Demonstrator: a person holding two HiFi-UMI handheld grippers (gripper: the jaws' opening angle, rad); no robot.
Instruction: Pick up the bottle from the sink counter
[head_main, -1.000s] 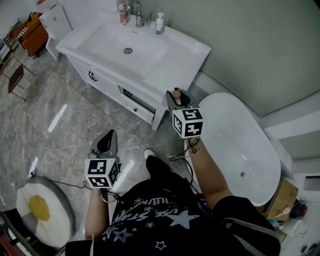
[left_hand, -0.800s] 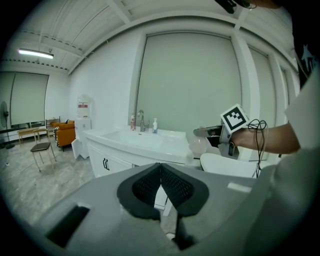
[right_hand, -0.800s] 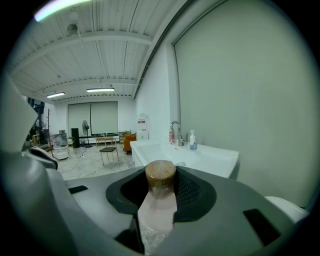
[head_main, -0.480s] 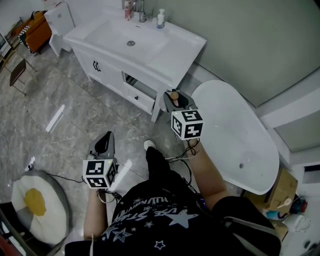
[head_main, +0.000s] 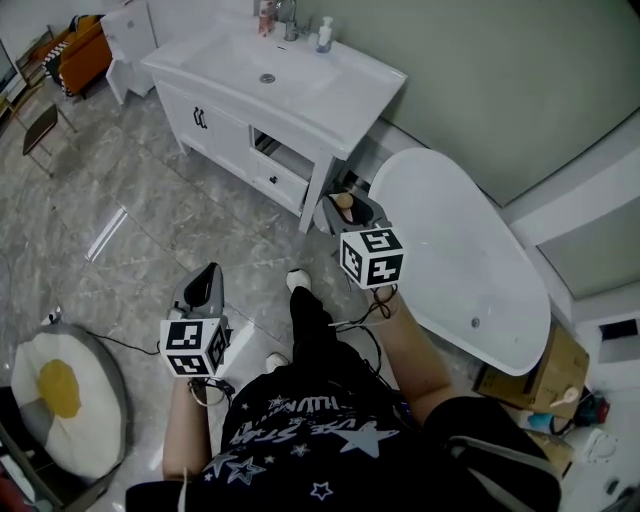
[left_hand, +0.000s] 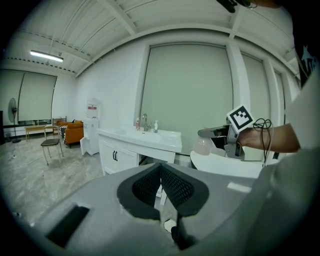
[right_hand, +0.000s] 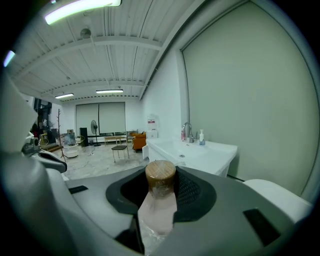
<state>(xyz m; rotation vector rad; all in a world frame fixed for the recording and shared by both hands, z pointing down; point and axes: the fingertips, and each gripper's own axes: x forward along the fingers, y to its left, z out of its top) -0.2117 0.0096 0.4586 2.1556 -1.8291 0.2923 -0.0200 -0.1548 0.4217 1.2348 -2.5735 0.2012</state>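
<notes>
Right gripper (right_hand: 161, 186) clamps the wood-capped bottle (right_hand: 159, 206), well away from the sink counter (head_main: 330, 95). Left gripper (left_hand: 161, 182) closed, empty. Judgement: maintain a steady squeeze, bottle upright.

Bright even light, white ceiling tube lamp (right_hand: 82, 7) glowing overhead, glare streak on glossy grey marble floor (head_main: 150, 190), fisheye bend and black corners in gripper views, pale pink wooden-capped bottle (right_hand: 159, 200) blurred up close

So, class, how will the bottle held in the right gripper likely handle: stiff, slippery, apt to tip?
Probably stiff: the bottle shows no dent where the right gripper clamps it. Possibly slippery: its pale body looks smooth. The round cap suggests it could roll if laid down.
</notes>
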